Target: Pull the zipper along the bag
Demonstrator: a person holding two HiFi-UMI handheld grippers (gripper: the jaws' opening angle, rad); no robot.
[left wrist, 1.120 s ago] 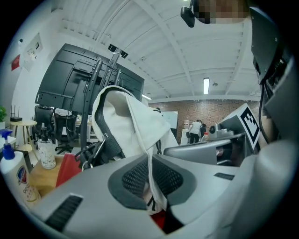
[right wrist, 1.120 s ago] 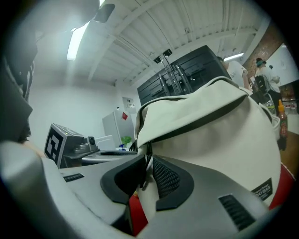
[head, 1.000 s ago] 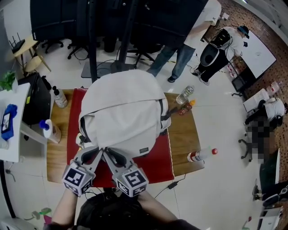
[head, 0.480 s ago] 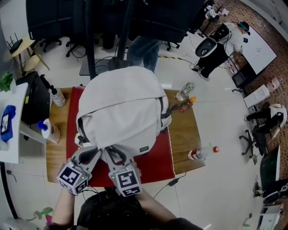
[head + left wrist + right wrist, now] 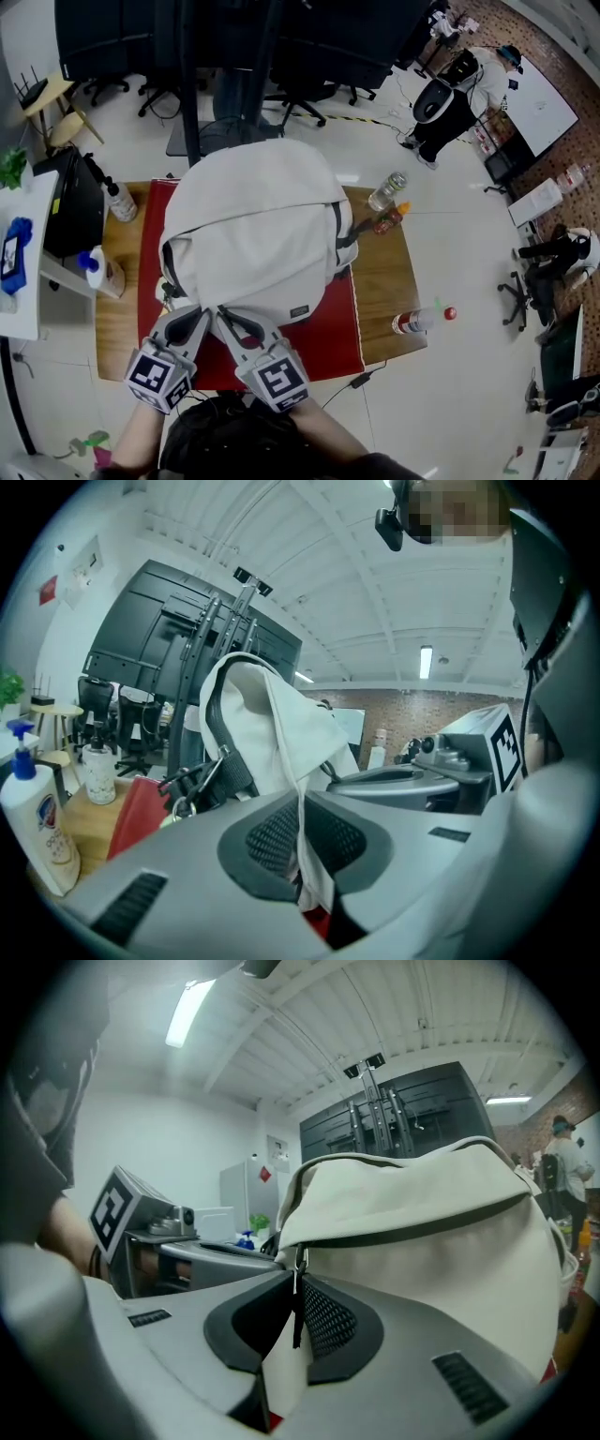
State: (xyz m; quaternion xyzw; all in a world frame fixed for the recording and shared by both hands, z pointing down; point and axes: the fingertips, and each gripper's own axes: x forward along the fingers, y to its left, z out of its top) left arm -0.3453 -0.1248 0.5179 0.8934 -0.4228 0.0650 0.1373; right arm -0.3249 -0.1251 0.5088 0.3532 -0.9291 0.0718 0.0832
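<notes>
One illegible label [image 5: 300, 312] on bag [image 5: 253, 220]

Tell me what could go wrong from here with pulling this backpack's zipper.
The right gripper pinches the thin zipper pull together with bag fabric, so the pull may slip out or cloth may snag. The left gripper, whose jaws have just been closing, anchors only a loose fold of the bag; a hard tug could drag it into the clear bottle beside it.
</notes>
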